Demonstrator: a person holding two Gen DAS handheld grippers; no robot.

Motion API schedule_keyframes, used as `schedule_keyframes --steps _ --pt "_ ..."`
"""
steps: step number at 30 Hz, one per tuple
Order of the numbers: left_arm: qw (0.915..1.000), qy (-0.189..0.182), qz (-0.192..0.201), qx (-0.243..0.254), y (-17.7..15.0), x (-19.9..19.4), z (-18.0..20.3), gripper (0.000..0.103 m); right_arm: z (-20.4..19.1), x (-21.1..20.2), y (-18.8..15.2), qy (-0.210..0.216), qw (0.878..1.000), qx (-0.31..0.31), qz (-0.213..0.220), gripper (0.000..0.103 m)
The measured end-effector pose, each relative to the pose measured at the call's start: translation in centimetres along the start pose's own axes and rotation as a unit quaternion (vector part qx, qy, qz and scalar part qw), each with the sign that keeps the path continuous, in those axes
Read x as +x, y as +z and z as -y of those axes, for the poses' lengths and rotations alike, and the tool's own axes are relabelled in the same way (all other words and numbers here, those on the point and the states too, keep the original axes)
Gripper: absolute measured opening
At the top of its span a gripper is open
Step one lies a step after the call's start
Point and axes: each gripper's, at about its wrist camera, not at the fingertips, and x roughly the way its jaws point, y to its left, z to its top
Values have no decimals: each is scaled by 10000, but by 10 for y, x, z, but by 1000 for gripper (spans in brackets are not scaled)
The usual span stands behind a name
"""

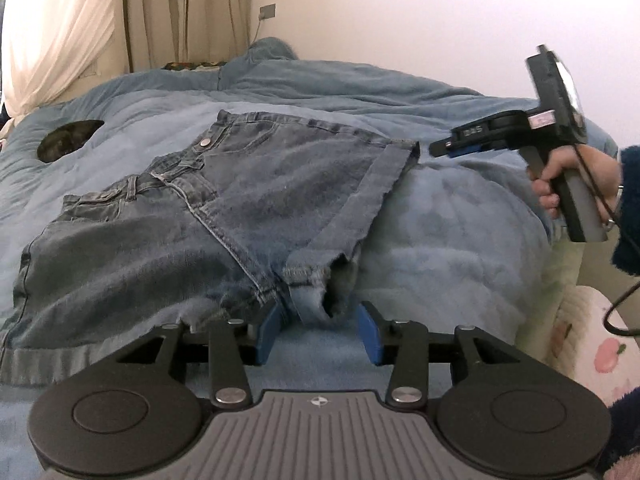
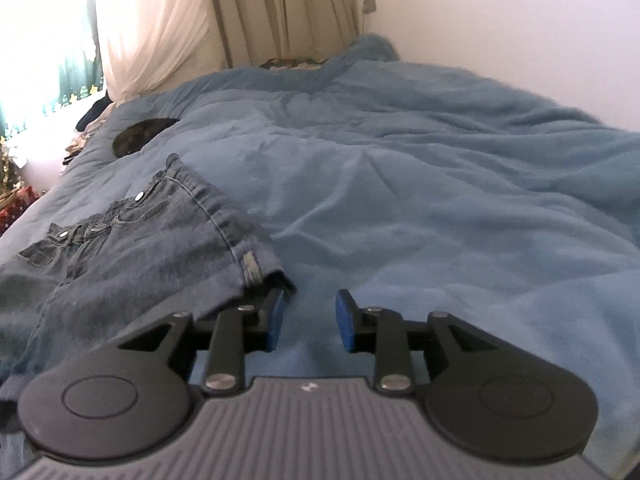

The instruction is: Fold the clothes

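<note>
While the bed fills both views under its rumpled blue blanket, the shorts lie spread on it, waistband away from me and leg hems toward me. Pale curtains hang in the far corner, and a dark oval patch sits on the blanket beyond the shorts.

From my left wrist, the denim crotch seam bunches just ahead of my left claw. Its blue pads stand apart, released, with the cloth's edge drooping toward the gap but not pinched.

My right claw is released too: its pads stand apart over bare blanket, and the hem corner of one leg lies just beside the left pad, whether touching it I cannot tell. In the left view that right claw hovers beside the far leg's hem, held by my hand in a dark fuzzy sleeve.
</note>
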Motion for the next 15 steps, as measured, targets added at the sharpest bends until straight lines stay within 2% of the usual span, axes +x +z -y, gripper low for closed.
schedule_keyframes --steps 2,6,11,15 --pt "9999 51 7 -92 -4 -8 0 42 -9 -19 -5 96 9999 -100 93 31" --pt "9988 275 81 -386 -16 -31 -8 42 -53 -47 -12 761 9960 -449 133 31" --pt "9939 878 11 -674 -32 -49 -41 42 -129 -64 -28 1653 9828 -816 46 31" --pt "9873 1342 58 -849 -42 -65 -71 42 -190 -72 -46 2098 9716 -1091 34 32"
